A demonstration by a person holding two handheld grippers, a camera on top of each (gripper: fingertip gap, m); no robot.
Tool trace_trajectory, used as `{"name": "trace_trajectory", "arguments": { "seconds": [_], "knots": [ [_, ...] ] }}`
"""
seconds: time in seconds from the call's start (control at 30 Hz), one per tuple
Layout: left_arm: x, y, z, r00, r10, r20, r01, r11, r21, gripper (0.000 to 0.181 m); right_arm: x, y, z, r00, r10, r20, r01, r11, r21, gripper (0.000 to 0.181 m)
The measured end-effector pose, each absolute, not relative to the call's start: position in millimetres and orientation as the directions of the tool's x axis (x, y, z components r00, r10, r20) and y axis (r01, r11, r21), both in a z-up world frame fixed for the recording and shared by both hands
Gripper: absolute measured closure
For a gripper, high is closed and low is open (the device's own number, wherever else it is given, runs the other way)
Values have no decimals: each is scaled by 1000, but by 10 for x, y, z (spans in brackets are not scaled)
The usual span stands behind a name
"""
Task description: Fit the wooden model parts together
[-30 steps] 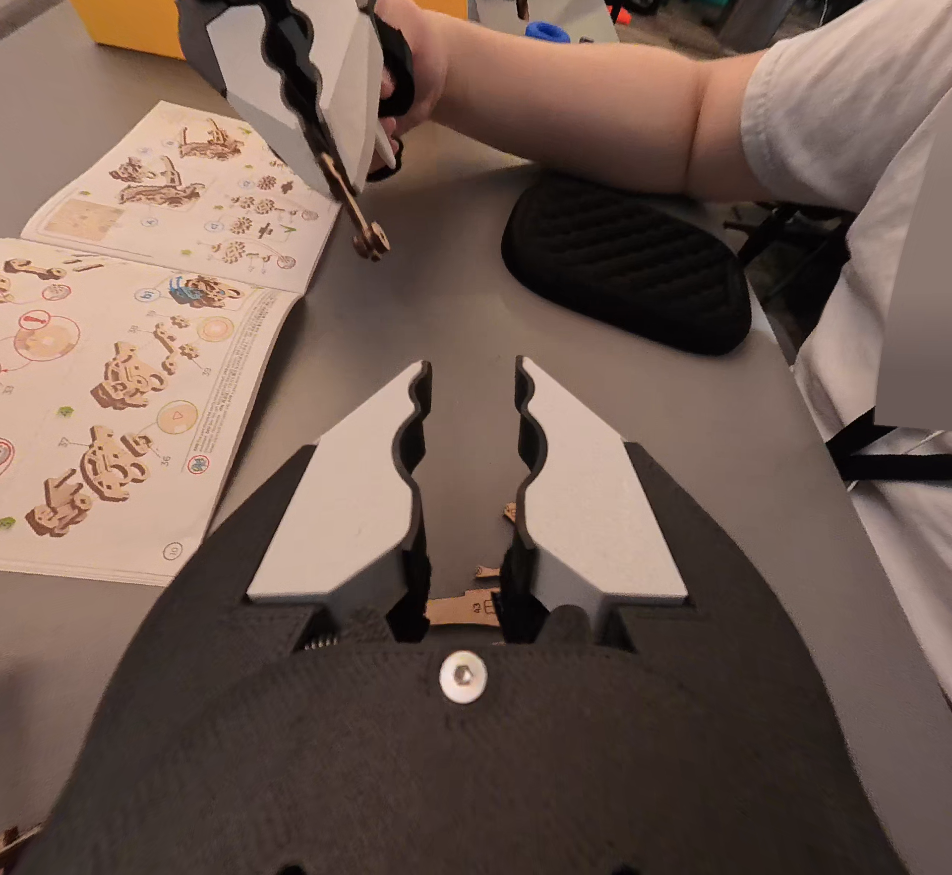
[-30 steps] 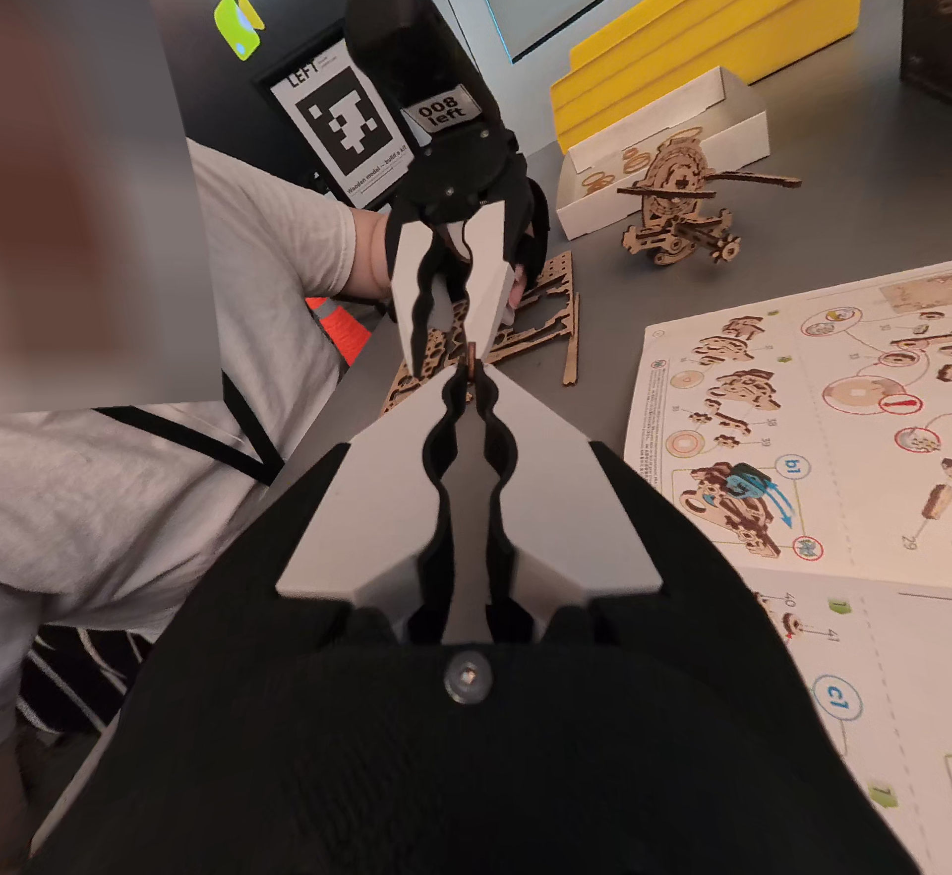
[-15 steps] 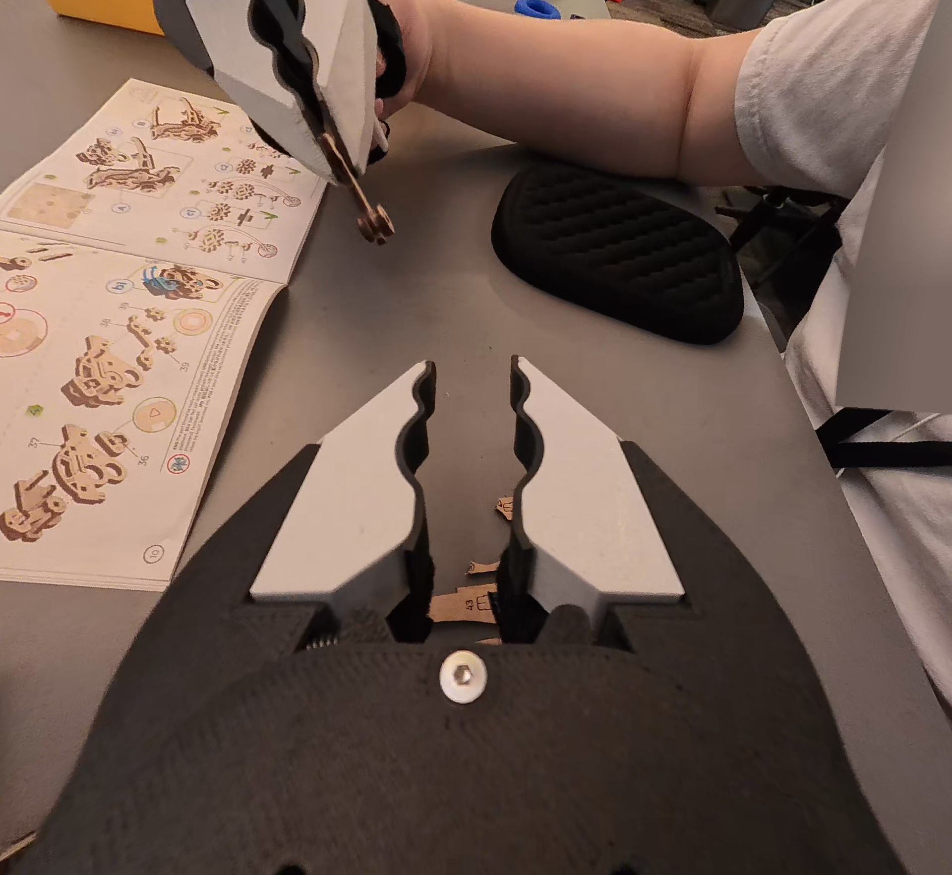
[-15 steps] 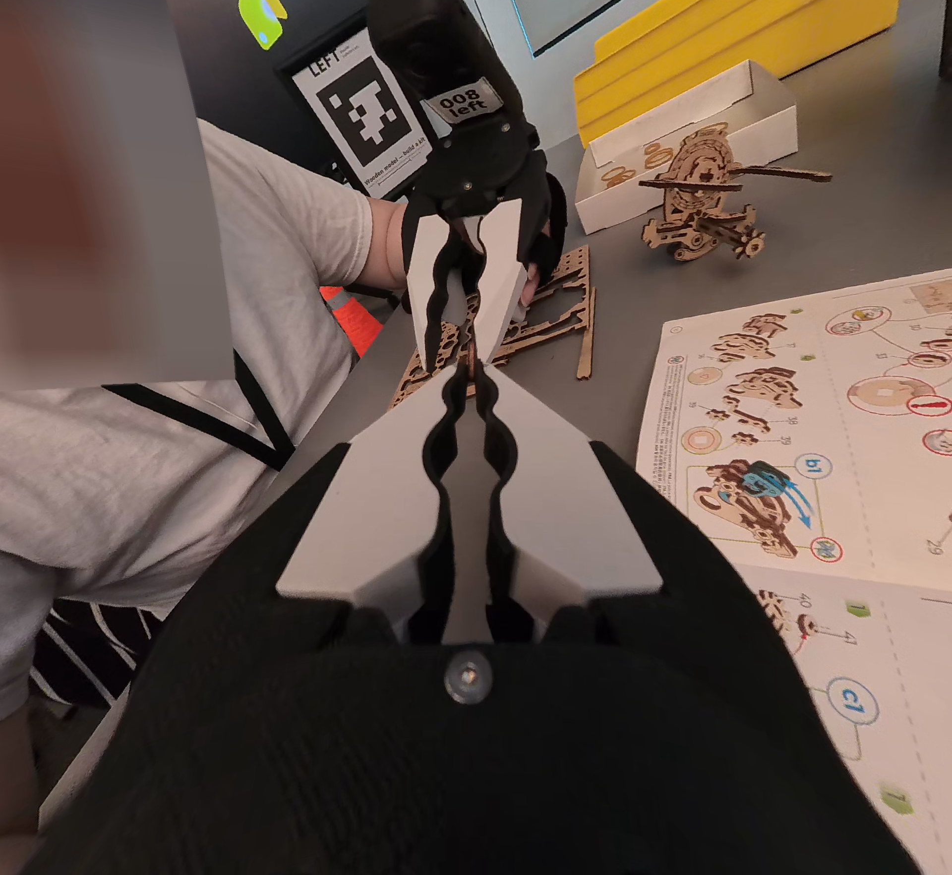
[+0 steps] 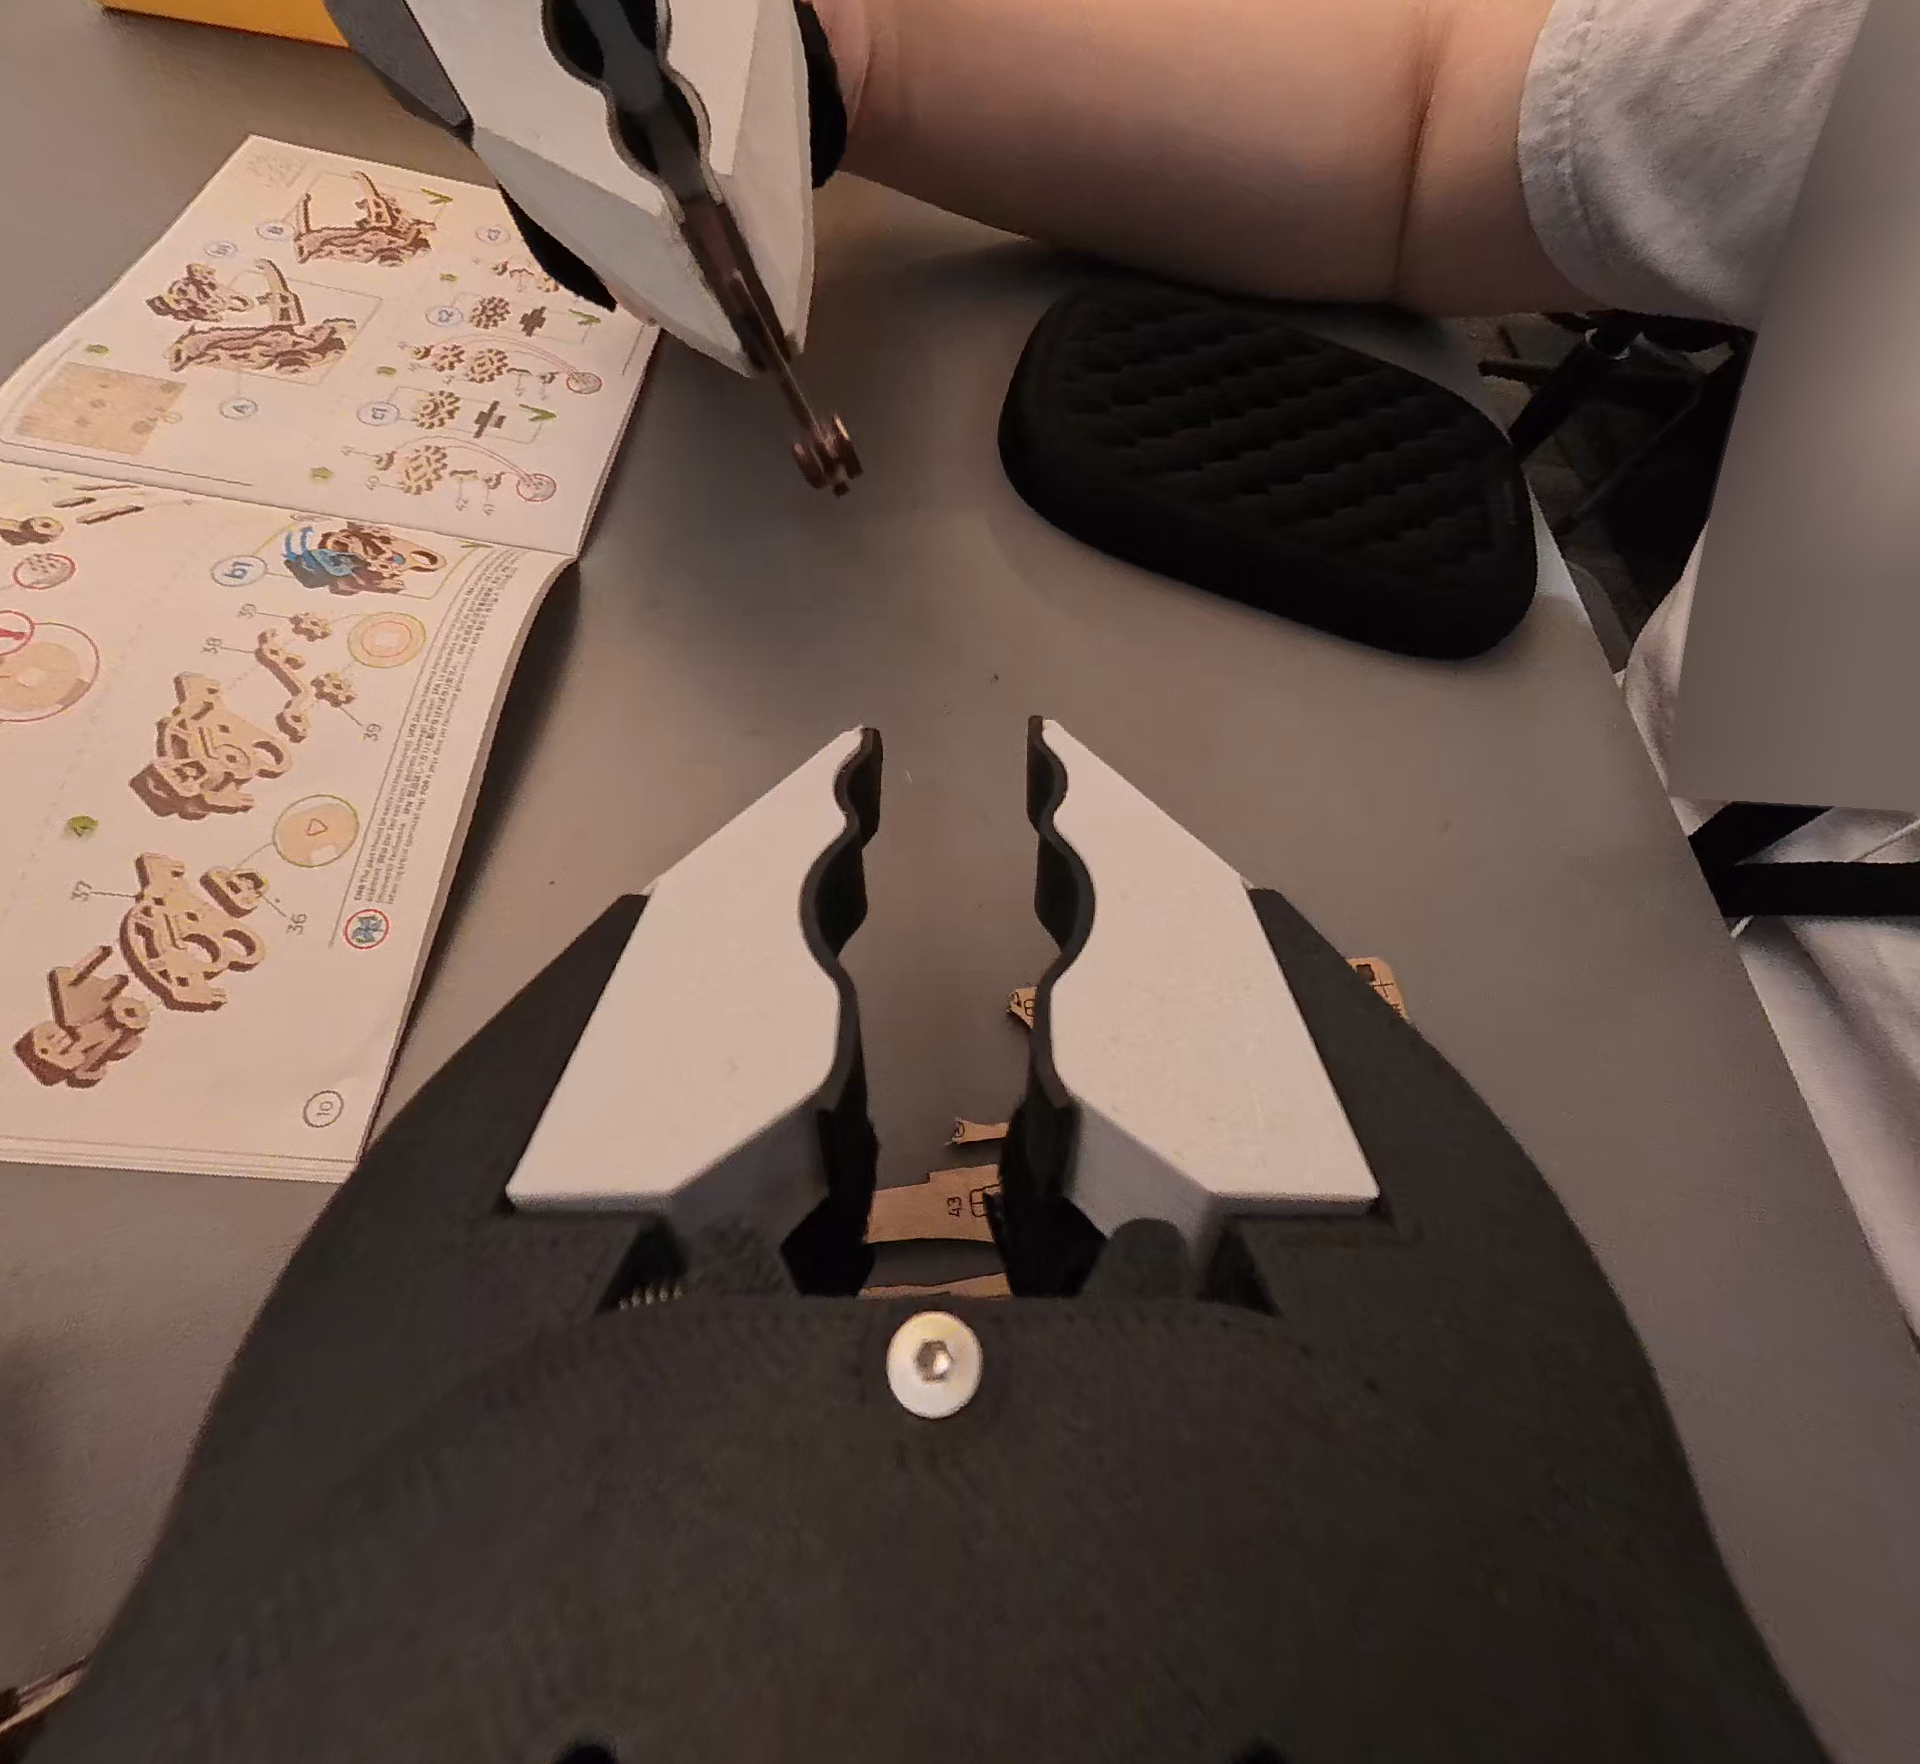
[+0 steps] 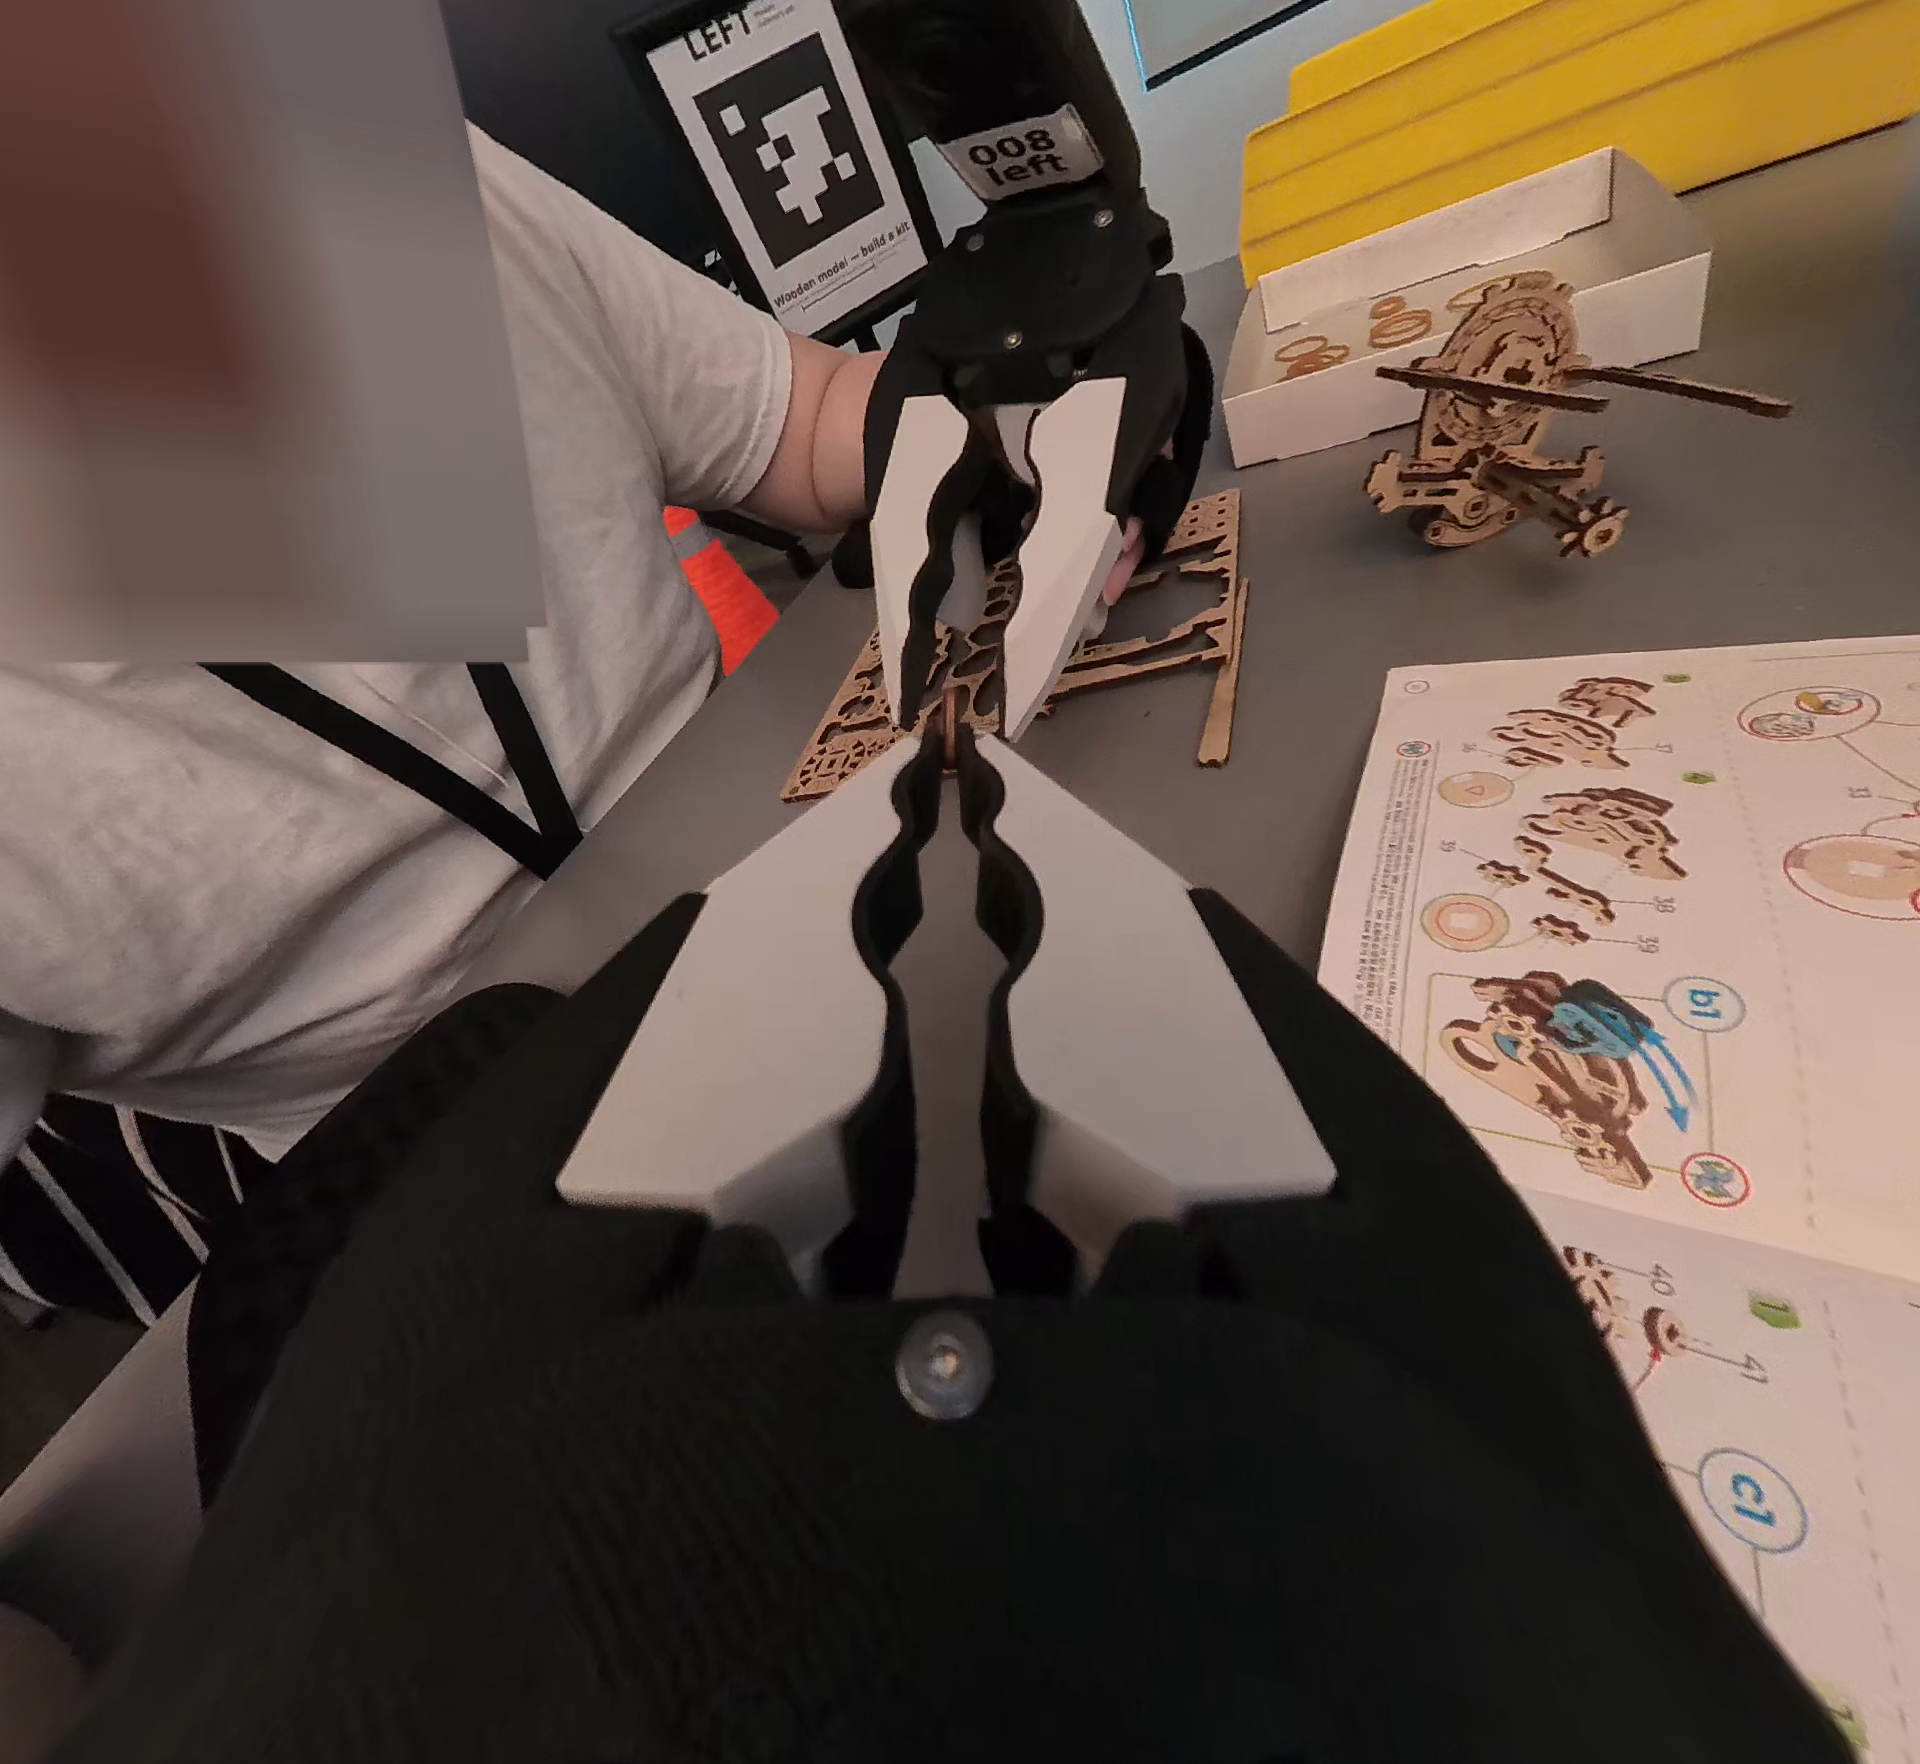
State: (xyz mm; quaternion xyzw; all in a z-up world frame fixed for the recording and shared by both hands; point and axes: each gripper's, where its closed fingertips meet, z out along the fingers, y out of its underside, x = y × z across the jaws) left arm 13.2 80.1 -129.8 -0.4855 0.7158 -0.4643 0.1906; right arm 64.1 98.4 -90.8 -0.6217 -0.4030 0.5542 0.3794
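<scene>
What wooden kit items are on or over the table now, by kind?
Part held in the right gripper: 1, the small wooden part
Assembled wooden model: 1
Punched-out wooden sheet: 1
Loose wooden strip: 1
Total: 4

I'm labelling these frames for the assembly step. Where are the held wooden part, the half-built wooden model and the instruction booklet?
held wooden part (image 5: 823,457), left wrist view, its round end.
half-built wooden model (image 6: 1488,426), right wrist view, its body.
instruction booklet (image 5: 208,779), left wrist view, near page.

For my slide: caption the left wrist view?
Open left gripper faces right gripper pinching a small wooden part.
</scene>
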Motion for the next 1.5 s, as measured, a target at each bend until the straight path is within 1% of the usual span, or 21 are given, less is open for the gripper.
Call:
{"name": "trace_trajectory", "arguments": {
  "seconds": [0.3, 0.63, 0.87, 1.03, 1.27, 1.5],
  "knots": [
    [141, 869, -1376, -423, -892, 161, -548, 110, -829, 155, 589, 919, -967, 46, 938, -344, 109, -347, -932, 181],
    [155, 922, -1457, -392, -911, 131, -575, 131, -808, 156, 408, 849, -1092, 45, 959, -280, 198, -284, -938, 181],
    [142, 913, -1470, -392, -905, 166, -589, 108, -801, 156, 326, 798, -1218, 42, 965, -261, 273, -262, -926, 180],
    [139, 949, -1465, -378, -909, 177, -592, 91, -801, 158, 315, 794, -1227, 43, 966, -256, 278, -258, -925, 180],
    [124, 937, -1514, -388, -909, 155, -605, 124, -786, 159, 307, 773, -1243, 36, 968, -250, 290, -250, -924, 180],
    [121, 943, -1512, -387, -908, 161, -606, 119, -787, 160, 309, 769, -1243, 34, 968, -250, 288, -249, -925, 180]
  ]
}}
